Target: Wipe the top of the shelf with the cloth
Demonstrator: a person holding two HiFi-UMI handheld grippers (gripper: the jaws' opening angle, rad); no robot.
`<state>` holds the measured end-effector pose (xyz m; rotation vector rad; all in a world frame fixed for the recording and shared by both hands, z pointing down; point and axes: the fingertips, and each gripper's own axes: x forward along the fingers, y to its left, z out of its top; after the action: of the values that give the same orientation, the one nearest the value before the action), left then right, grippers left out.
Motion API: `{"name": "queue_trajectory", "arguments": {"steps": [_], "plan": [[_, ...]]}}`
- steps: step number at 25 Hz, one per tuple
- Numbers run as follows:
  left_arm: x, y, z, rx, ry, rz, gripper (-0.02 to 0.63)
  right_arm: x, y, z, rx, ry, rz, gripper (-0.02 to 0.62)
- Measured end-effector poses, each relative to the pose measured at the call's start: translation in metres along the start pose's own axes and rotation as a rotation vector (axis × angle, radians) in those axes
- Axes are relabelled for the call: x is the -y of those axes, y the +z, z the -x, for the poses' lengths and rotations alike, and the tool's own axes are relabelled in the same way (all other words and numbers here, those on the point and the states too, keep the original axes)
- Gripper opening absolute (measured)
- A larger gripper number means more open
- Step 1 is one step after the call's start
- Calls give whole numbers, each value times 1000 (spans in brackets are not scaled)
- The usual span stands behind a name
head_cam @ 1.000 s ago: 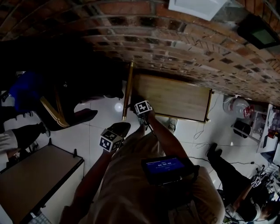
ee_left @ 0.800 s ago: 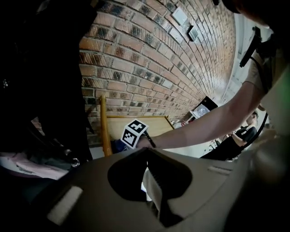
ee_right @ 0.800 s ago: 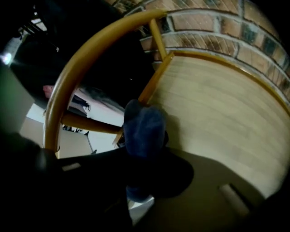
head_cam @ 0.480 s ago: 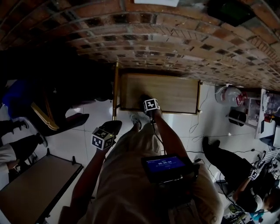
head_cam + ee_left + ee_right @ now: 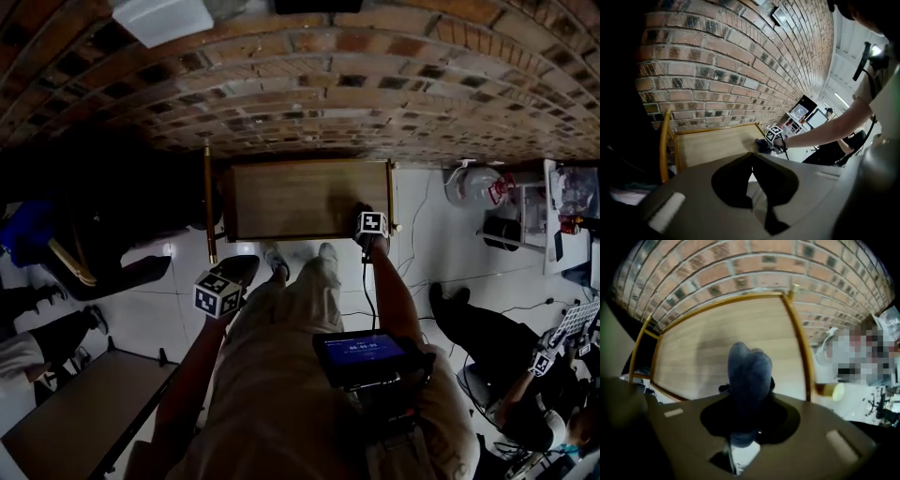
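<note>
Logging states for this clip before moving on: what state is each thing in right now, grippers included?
cloth: bunched, pressed on the shelf top near its right front corner.
shelf top: bare wood, only the cloth on it.
right gripper: shut on the cloth.
left gripper: jaws together, empty, held away from the shelf.
screen on the person's chest: lit.

Dim, underexposed; strong fisheye bending at edges; dark corners; near foreground blurred.
</note>
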<state>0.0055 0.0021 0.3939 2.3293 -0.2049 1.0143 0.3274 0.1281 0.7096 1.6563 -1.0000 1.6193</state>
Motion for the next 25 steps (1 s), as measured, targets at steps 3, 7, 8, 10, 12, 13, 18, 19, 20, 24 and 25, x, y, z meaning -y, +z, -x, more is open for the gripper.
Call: {"name": "queue_trajectory", "arguments": {"steps": [3, 7, 8, 10, 12, 13, 18, 19, 20, 24, 25], "plan": [[23, 4, -13, -12, 7, -3, 0, 42, 0, 3, -22, -32, -21, 103], [44, 11, -26, 3, 31, 2, 0, 64, 1, 10, -32, -61, -11, 103], [48, 13, -27, 11, 37, 9, 0, 64, 3, 9, -21, -59, -1, 103], [56, 14, -28, 30, 48, 26, 0, 60, 6, 13, 11, -50, 8, 103], [62, 14, -26, 49, 66, 45, 0, 47, 9, 21, 63, 8, 32, 103], [63, 14, -24, 57, 76, 53, 0, 39, 8, 29, 85, 33, 52, 103], [67, -1, -9, 94, 79, 77, 0, 6, -25, 78, 146, 101, 164, 103], [66, -4, -6, 99, 75, 75, 0, 1, -32, 85, 163, 116, 168, 103], [64, -7, -2, 104, 73, 71, 0, -2, -38, 92, 183, 123, 168, 103], [55, -19, 22, 142, 78, 54, 0, -12, -59, 126, 247, 124, 143, 103], [52, -24, 29, 154, 76, 46, 0, -18, -65, 133, 264, 131, 134, 103]]}}
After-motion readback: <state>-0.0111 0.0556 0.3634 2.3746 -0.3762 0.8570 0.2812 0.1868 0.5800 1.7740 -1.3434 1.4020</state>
